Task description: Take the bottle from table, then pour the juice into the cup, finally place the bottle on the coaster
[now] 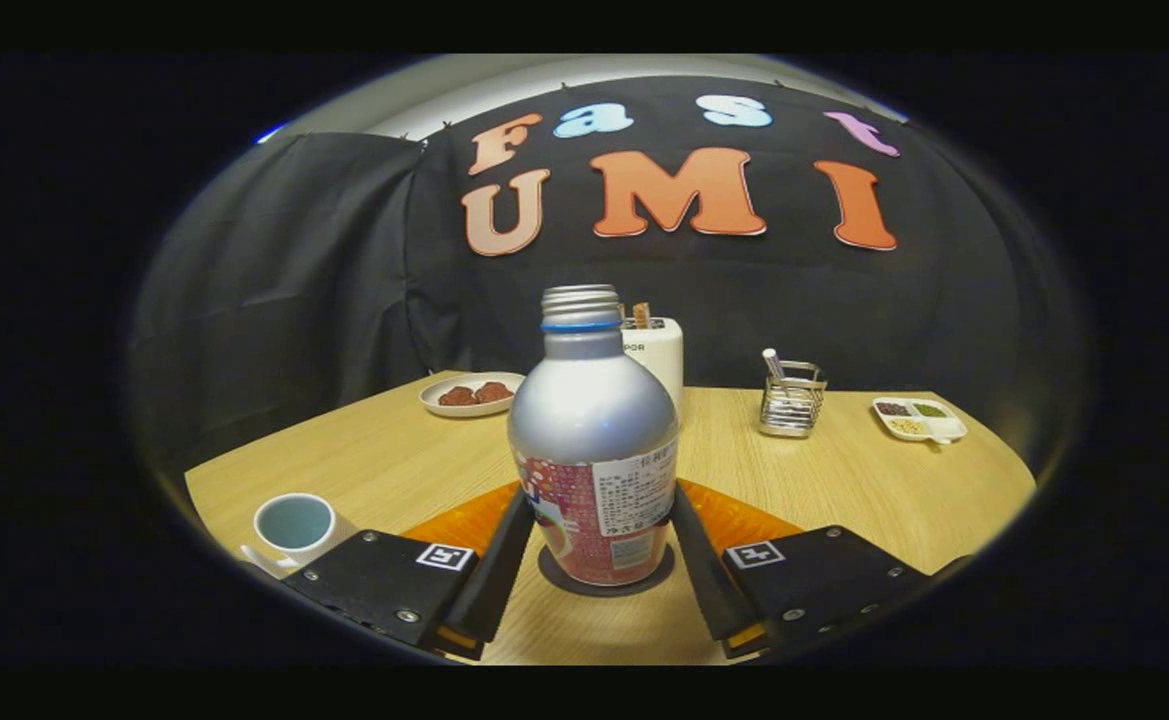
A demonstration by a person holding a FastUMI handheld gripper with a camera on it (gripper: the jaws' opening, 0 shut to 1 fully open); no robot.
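Note:
A silver bottle (pixel 594 420) with a red and white label and an uncapped threaded neck stands upright on a dark round coaster (pixel 644 583). My gripper (pixel 599 492) holds it at label height, with one finger pressed on each side. A white cup (pixel 294 525) with a pale blue inside sits on the table to the left, beside the left finger. I cannot tell whether it holds juice.
An orange mat (pixel 744 520) lies under and behind the coaster on the wooden table (pixel 844 480). Beyond the bottle are a plate of brown snacks (pixel 471 394), a white box (pixel 659 355), a wire holder (pixel 791 400) and a divided dish (pixel 919 418).

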